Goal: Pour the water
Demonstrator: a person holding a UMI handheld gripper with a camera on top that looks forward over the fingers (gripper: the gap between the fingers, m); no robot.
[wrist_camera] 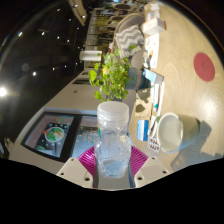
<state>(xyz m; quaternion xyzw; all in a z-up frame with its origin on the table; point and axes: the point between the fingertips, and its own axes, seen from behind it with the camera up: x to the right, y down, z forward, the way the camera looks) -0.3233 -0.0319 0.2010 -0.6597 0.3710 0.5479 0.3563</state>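
I find no words, numbers or brand marks that I can read anywhere ahead of my tongs [113, 165]. The clear bottle [113, 140] between them carries no label that I can make out. The red round sticker [205, 67] off to the side shows only plain colour, with no lettering that I can tell.

Bottle [113, 140]: clear glossy plastic, ribbed, translucent whitish cap. Finger pads [88, 156] beside bottle: magenta, textured, matt. Mug [175, 130] right of bottle: white, glossy, ceramic-looking. Table [75, 100] behind bottle: pale, smooth, matt. Plant [110, 72] beyond bottle: green leaves, slight sheen.
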